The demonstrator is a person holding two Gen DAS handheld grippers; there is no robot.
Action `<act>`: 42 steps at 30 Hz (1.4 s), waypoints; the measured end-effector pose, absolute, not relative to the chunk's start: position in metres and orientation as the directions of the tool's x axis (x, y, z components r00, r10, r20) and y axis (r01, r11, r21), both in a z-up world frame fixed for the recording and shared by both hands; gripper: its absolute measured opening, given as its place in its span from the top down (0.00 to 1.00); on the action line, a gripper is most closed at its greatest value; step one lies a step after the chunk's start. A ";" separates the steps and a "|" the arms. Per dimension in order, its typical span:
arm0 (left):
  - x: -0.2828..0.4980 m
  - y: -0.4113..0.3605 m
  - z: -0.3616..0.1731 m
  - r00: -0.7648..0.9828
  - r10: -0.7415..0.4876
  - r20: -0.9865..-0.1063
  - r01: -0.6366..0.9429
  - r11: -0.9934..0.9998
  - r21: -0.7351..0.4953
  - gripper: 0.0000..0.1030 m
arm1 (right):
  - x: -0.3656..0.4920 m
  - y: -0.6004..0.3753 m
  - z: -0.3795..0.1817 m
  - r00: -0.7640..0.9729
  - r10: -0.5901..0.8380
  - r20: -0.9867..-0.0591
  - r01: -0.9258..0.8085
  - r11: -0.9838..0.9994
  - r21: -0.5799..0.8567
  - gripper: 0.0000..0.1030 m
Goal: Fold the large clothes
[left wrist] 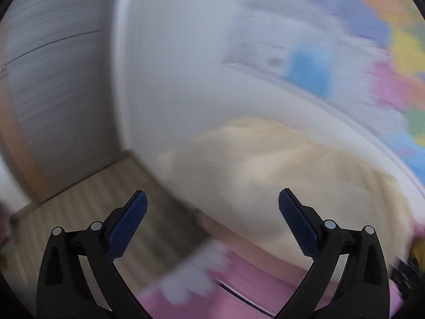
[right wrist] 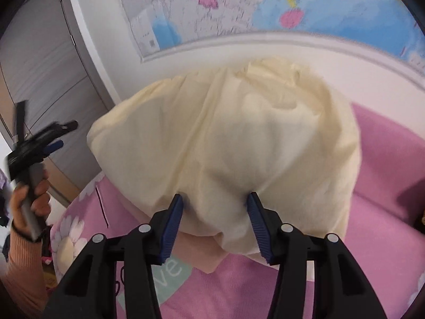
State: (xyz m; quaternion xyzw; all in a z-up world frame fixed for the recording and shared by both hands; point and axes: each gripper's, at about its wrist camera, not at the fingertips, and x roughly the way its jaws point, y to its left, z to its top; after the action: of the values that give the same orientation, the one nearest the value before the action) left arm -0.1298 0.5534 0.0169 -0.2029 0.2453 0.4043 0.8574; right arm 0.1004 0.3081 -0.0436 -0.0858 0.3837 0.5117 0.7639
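Note:
A bulky cream garment [right wrist: 225,133] lies heaped on a pink flowered bed cover [right wrist: 385,226]. My right gripper [right wrist: 215,196] is shut on a thick bunch of its near edge, and the blue pads dent the cloth on both sides. In the blurred left wrist view my left gripper [left wrist: 212,194] stands wide open with nothing between its fingers. It sits above and to the left of the cream garment [left wrist: 252,164]. The right wrist view shows the left gripper [right wrist: 62,134] at the far left, clear of the cloth, held up by a hand [right wrist: 34,199] in an orange sleeve.
A colourful wall map [right wrist: 265,0] hangs behind the bed above a white ledge [right wrist: 239,45]. Grey cupboard doors [right wrist: 39,53] stand at the left. A wooden floor [left wrist: 93,212] shows beside the bed cover's edge [left wrist: 239,292].

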 end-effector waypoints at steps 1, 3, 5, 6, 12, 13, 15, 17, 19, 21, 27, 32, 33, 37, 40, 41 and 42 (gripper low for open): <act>-0.122 0.534 0.016 0.588 0.564 -0.580 -0.749 0.650 -0.126 0.05 | 0.099 0.311 -0.046 0.169 0.713 -0.681 -0.852 0.453 0.263 0.52; -0.106 0.504 0.009 0.633 0.503 -0.589 -0.669 0.738 -0.089 0.05 | 0.093 0.312 -0.049 0.160 0.706 -0.690 -0.865 0.437 0.247 0.53; -0.087 0.479 0.000 0.663 0.453 -0.595 -0.594 0.803 -0.049 0.05 | 0.088 0.310 -0.050 0.130 0.699 -0.703 -0.874 0.415 0.251 0.53; -0.080 0.469 -0.004 0.669 0.441 -0.598 -0.575 0.817 -0.040 0.05 | 0.086 0.309 -0.050 0.123 0.694 -0.709 -0.878 0.409 0.247 0.53; -0.065 0.438 -0.013 0.688 0.412 -0.598 -0.532 0.846 -0.028 0.05 | 0.080 0.279 -0.034 0.111 0.745 -0.658 -0.866 0.397 0.303 0.53; -0.067 0.430 -0.012 0.687 0.419 -0.594 -0.533 0.846 -0.020 0.05 | 0.077 0.272 -0.031 0.127 0.754 -0.644 -0.869 0.398 0.294 0.53; -0.066 0.418 -0.012 0.687 0.421 -0.592 -0.530 0.848 -0.011 0.05 | 0.065 0.255 -0.022 0.174 0.773 -0.610 -0.876 0.404 0.263 0.45; -0.064 0.405 -0.010 0.678 0.438 -0.590 -0.542 0.840 0.001 0.05 | 0.053 0.244 -0.017 0.205 0.783 -0.587 -0.881 0.409 0.239 0.32; -0.069 0.388 -0.008 0.671 0.442 -0.596 -0.546 0.837 0.007 0.05 | 0.039 0.231 -0.013 0.244 0.792 -0.560 -0.885 0.418 0.206 0.22; -0.075 0.376 -0.005 0.667 0.452 -0.592 -0.557 0.831 0.008 0.05 | 0.029 0.224 -0.010 0.271 0.794 -0.544 -0.886 0.426 0.180 0.18; -0.087 0.350 0.000 0.647 0.473 -0.598 -0.581 0.814 0.015 0.05 | 0.011 0.210 -0.003 0.332 0.785 -0.523 -0.878 0.460 0.134 0.11; -0.101 0.341 0.003 0.617 0.505 -0.604 -0.620 0.784 0.022 0.05 | 0.001 0.194 -0.006 0.348 0.784 -0.515 -0.872 0.472 0.131 0.07; -0.105 0.340 0.003 0.612 0.509 -0.606 -0.629 0.777 0.017 0.05 | -0.001 0.192 -0.007 0.346 0.784 -0.516 -0.871 0.472 0.134 0.07; -0.119 0.337 0.003 0.585 0.531 -0.613 -0.663 0.748 0.016 0.05 | -0.009 0.184 -0.012 0.335 0.785 -0.522 -0.873 0.467 0.142 0.07; -0.128 0.329 0.002 0.576 0.555 -0.601 -0.676 0.736 0.032 0.05 | -0.017 0.179 -0.014 0.334 0.788 -0.517 -0.877 0.461 0.137 0.07; -0.130 0.326 0.002 0.572 0.562 -0.597 -0.679 0.733 0.039 0.05 | -0.019 0.178 -0.015 0.337 0.786 -0.518 -0.876 0.464 0.134 0.07; -0.132 0.323 0.001 0.571 0.567 -0.594 -0.681 0.731 0.042 0.05 | -0.020 0.178 -0.016 0.337 0.786 -0.519 -0.876 0.464 0.134 0.07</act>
State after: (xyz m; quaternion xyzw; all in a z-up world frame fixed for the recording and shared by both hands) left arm -0.1323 0.3226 0.0009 -0.0958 0.2984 0.3539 0.8812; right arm -0.0200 0.1776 -0.0162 -0.0847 0.2656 0.5108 0.8133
